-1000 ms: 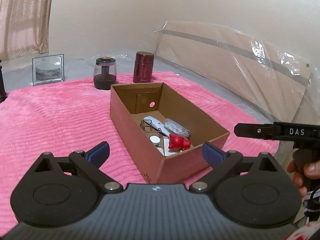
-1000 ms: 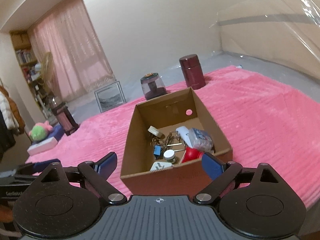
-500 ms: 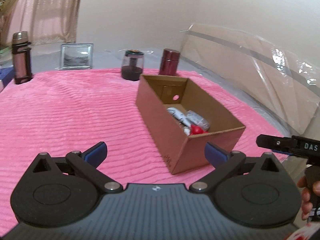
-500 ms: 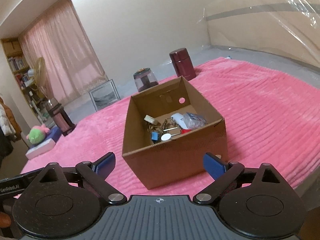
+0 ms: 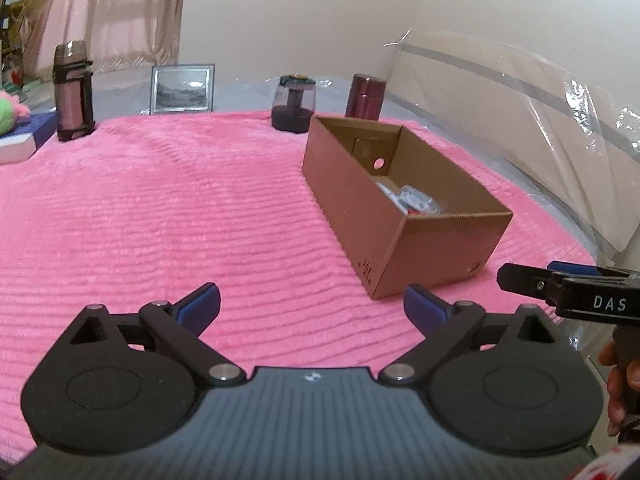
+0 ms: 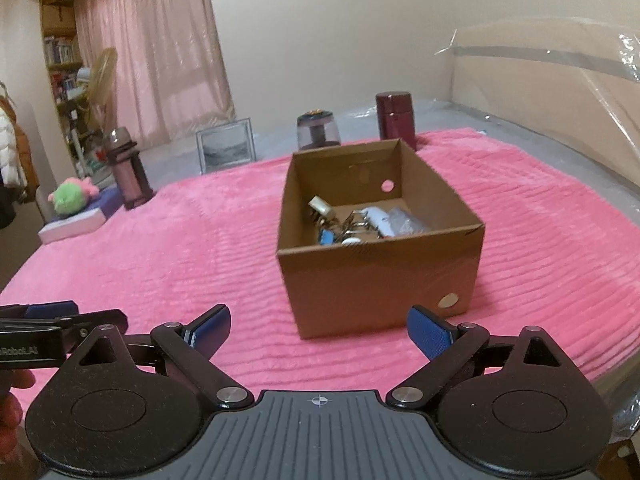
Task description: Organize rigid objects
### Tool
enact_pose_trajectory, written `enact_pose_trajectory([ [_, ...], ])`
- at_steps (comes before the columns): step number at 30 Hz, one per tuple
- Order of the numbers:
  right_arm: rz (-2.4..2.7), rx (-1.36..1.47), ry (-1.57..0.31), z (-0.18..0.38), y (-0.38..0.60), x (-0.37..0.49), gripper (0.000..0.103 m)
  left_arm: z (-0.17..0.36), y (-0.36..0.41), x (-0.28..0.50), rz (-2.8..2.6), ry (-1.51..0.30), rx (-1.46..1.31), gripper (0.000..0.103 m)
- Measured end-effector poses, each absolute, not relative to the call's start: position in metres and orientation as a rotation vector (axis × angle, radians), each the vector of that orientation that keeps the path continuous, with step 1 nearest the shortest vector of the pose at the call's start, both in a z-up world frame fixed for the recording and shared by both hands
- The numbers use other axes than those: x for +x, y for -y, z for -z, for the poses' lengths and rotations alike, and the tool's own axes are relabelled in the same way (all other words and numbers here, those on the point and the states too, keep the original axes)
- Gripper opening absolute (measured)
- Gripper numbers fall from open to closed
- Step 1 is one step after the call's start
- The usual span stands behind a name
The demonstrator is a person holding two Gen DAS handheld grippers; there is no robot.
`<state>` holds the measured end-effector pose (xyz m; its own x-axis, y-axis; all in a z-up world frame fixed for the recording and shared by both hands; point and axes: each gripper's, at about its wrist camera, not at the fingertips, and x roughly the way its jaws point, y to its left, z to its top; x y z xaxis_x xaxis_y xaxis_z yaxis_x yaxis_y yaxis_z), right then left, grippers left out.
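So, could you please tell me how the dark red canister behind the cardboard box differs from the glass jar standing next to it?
The dark red canister is opaque, while the glass jar is see-through, with a dark part visible inside. The canister is a tall, straight cylinder; the jar is shorter and rounded. The canister's lid matches its red body, whereas the jar's lid is dark. Both stand upright just behind the cardboard box, at the far edge of the pink blanket.

"DAS" on right claw (image 5: 560, 280) | "RobotAI" partly readable on left claw (image 6: 52, 320)
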<state>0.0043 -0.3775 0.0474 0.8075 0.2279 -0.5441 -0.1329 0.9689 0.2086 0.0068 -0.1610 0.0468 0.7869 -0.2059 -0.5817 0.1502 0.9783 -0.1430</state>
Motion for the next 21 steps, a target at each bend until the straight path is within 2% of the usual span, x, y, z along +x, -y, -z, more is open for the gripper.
enact_pose_trajectory([
  [21, -0.201, 0.128, -0.687, -0.014, 0.355, -0.003, 0.092, -0.011, 0.152, -0.007, 0.11, -0.723, -0.089, 0.095],
])
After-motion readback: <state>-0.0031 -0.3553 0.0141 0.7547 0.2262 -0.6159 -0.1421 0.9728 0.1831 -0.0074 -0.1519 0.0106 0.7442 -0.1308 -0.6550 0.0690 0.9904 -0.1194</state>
